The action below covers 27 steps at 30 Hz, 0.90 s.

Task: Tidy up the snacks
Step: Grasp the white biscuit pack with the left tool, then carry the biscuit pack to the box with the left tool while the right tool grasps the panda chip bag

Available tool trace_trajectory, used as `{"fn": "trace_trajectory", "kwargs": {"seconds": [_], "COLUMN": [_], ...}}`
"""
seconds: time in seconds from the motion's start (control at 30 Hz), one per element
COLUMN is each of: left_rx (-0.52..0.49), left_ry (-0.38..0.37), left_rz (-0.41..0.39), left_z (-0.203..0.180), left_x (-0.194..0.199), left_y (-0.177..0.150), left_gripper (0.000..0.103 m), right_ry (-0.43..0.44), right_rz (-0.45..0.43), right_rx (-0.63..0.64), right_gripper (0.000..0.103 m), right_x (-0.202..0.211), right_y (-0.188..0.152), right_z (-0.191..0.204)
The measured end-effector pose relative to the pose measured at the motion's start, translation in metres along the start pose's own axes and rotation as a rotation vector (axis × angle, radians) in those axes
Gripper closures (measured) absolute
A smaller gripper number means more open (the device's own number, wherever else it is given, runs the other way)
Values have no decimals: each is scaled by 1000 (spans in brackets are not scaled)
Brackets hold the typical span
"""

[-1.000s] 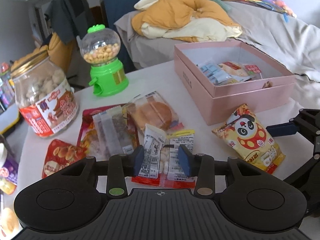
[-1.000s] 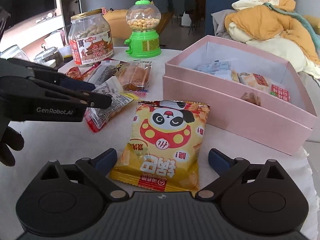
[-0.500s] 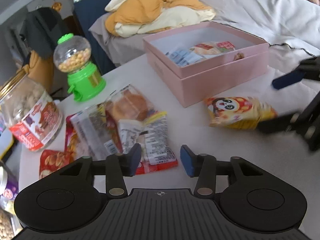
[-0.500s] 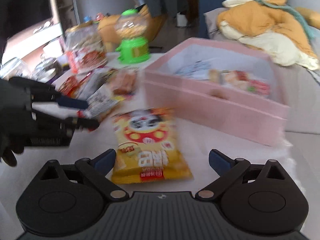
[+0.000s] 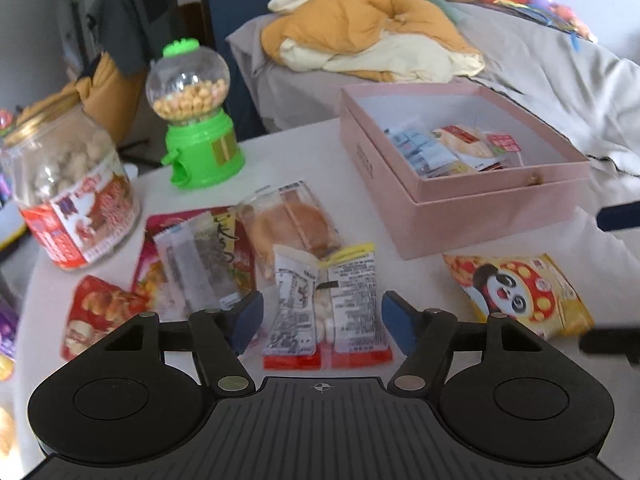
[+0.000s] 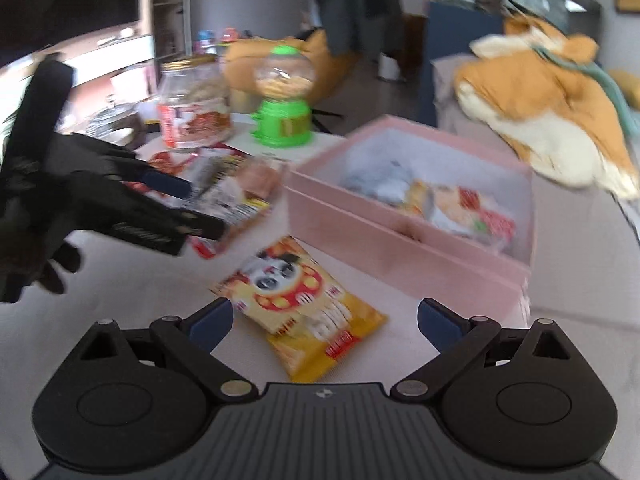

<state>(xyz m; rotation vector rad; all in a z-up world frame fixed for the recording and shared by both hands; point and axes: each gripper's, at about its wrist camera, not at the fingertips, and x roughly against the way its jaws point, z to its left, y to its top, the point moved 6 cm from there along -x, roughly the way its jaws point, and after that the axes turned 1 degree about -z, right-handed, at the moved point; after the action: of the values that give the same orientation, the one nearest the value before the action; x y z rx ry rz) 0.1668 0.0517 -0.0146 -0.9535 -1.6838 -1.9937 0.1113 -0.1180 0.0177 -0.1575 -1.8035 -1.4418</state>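
The panda snack bag (image 6: 304, 304) lies flat on the desk (image 6: 120, 292), right in front of the right gripper (image 6: 324, 318). It sits between the two wide-open jaws, a bit nearer the left one. Its long side runs slanted, from far-left to near-right, so the jaws would meet it at an angle, not square on. The right gripper is the nearer one for this bag. The pink box (image 6: 400, 240) is just behind the bag, and some snacks are already inside it.

The left gripper (image 5: 322, 320) is open too and holds nothing. A small packet with tiny black print (image 5: 326, 312) lies between its jaws, with its long side pointing away from the camera. More packets lie behind it, partly on top of each other.

The panda bag is shiny, yellow and red, and looks puffy, so I think it will crinkle and may slip when squeezed. The box has stiff, straight card walls. The right view is blurry, so I cannot be sure whether the bag touches the left jaw
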Motion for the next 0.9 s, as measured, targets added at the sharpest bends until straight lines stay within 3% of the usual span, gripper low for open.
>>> {"fn": "trace_trajectory", "kwargs": {"seconds": [0.1, 0.13, 0.23, 0.33, 0.37, 0.6, 0.63, 0.7, 0.73, 0.9], "left_rx": [16, 29, 77, 90, 104, 172, 182, 185, 179, 183], "left_ry": [-3, 5, -9, -59, -85, -121, -127, -133, -136, -182], "left_rz": [27, 27, 24, 20, 17, -23, -27, -42, -55, -117], "left_z": [-3, -2, 2, 2, 3, 3, 3, 2, 1, -4], "left_x": [-17, -22, -26, -17, -10, 42, 47, 60, 68, 90], "left_y": [3, 4, 6, 2, -3, -26, -27, -26, -25, -8], "left_gripper": [30, 26, 28, 43, 44, 46, 46, 46, 46, 46], "right_ry": [27, 34, 34, 20, 23, 66, 79, 103, 116, 139], "right_rz": [4, 8, 32, 51, 52, 112, 123, 172, 194, 138], "right_rx": [38, 53, 121, 210, 228, 131, 105, 45, 31, -13], "right_gripper": [4, 4, 4, 4, 4, 4, 8, 38, 46, 52], "right_x": [0, 0, -3, -8, -10, -54, -60, -70, -70, -28], "right_y": [2, 1, -6, -11, -11, 8, 11, 13, 14, 22], "right_z": [6, 8, 14, 20, 20, 5, 4, 3, 5, 4]}}
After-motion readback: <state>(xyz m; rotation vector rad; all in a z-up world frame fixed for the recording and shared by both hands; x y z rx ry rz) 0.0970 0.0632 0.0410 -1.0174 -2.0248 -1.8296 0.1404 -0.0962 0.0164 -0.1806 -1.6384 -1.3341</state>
